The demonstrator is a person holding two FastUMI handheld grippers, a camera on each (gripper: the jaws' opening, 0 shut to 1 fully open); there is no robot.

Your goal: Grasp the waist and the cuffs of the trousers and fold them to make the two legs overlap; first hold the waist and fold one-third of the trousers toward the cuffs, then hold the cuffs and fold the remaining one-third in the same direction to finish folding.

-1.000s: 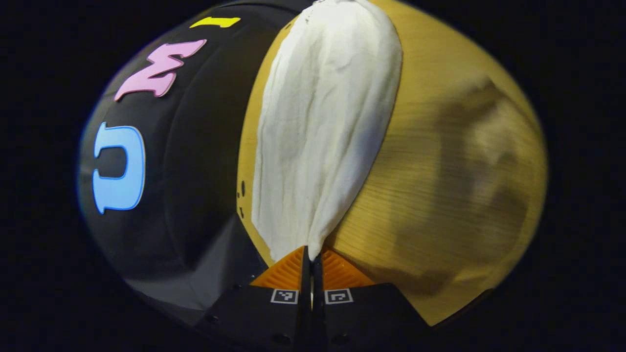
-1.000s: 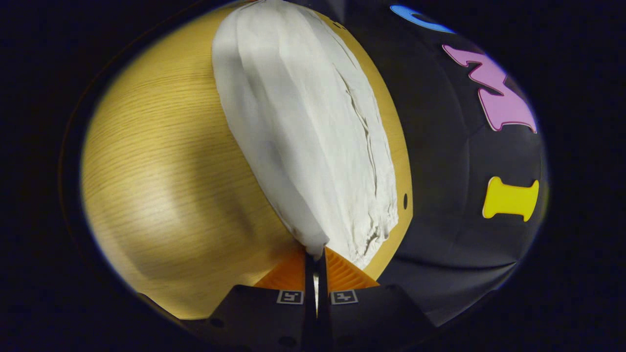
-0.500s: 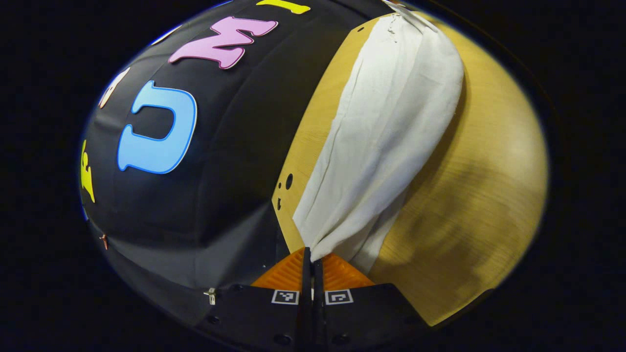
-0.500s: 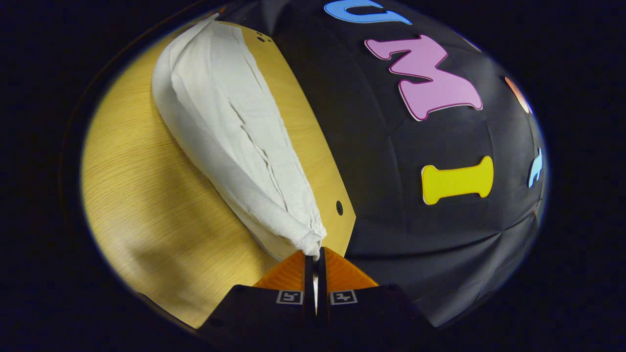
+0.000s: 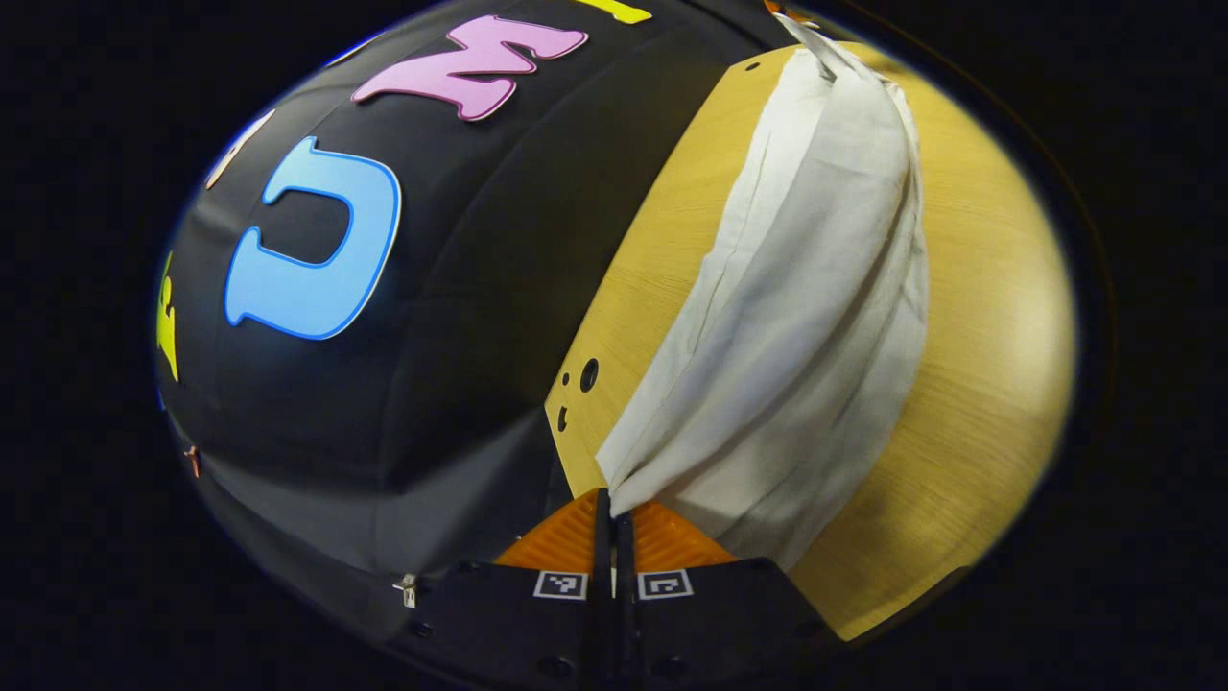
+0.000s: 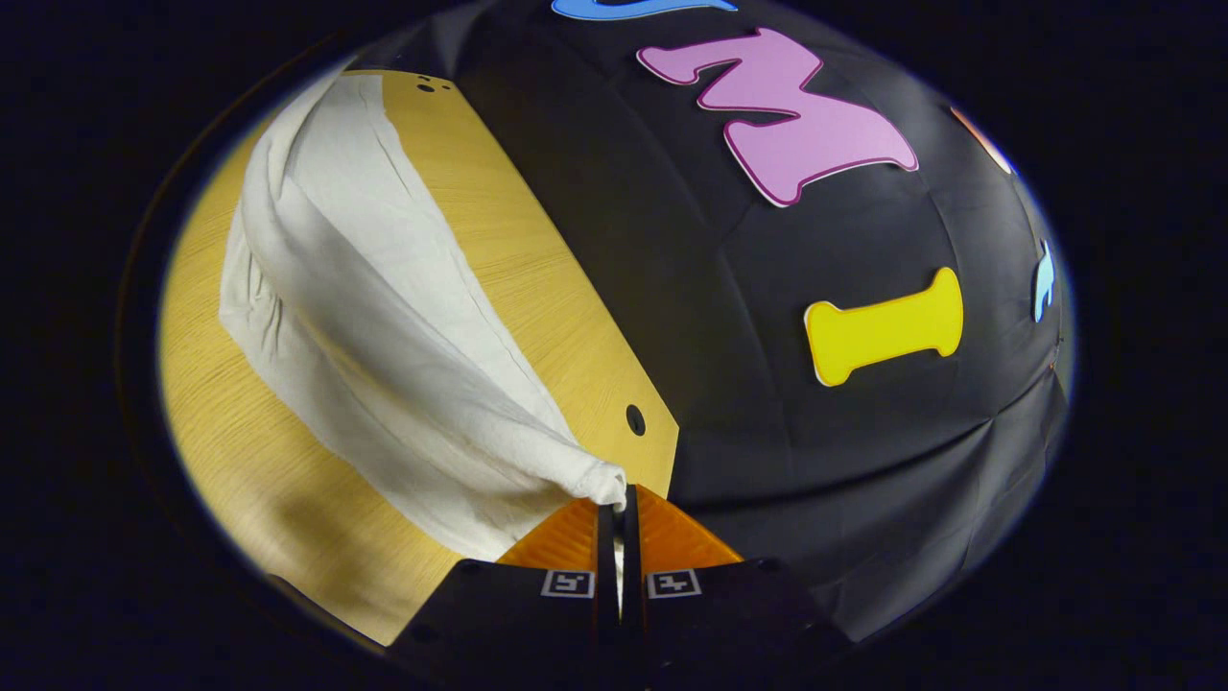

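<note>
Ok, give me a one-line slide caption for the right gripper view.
Right gripper shut on one end of the white trousers, lifting the cloth off the wooden table.

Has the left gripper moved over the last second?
Yes. The left gripper, shut on the trousers, has swung toward the table's wall-side edge; the booth wall now spreads wider in its view.

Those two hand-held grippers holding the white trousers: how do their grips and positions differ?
The left hand-held gripper pinches one end of the trousers, with the wooden table stretching to its right; the right hand-held gripper pinches the other end, table to its left. The cloth fans out up and rightward from the left gripper, up and leftward from the right. Both are shut on a bunched corner near the table's far edge.
</note>
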